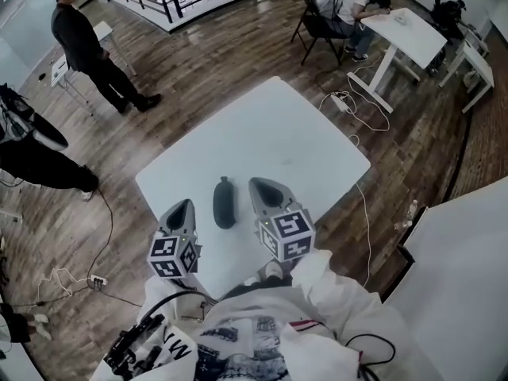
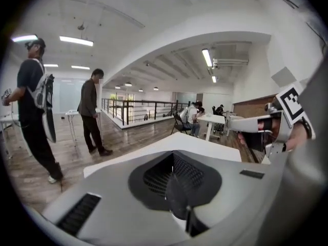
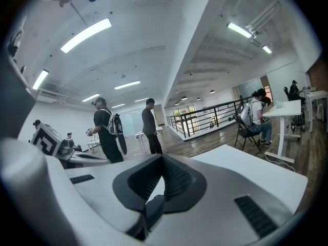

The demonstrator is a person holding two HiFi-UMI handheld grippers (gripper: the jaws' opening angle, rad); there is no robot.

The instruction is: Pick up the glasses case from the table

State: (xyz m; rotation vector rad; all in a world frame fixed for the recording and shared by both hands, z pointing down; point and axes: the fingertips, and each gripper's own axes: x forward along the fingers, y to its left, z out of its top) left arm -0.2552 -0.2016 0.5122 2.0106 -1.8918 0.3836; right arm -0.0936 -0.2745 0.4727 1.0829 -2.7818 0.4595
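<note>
While both hand-held tools hang low over the near part of the white table, the left gripper and the right gripper point away from the person and slightly downward, roughly parallel to each other. Each carries its cube with square markers at the rear, close to the person's white sleeves. The left cube sits lower in the head view than the right cube, so the right tool reaches somewhat farther over the tabletop.

Seen from its own camera, the left gripper has its jaws pressed together along the centre seam, with nothing between them. The right gripper looks the same in its own view: jaws closed against each other and empty. Each gripper view also catches the other tool off to the side.

Between the two tools, the glasses case lies flat on the table, near the edge closest to the person. It is a dark, rounded, elongated shape. Its long axis runs away from the person, almost in line with the direction the grippers point, the far end leaning very slightly to the right. A narrow strip of bare table shows on either side of it, so neither gripper touches it; the right one is the nearer. Neither gripper view shows the case.
</note>
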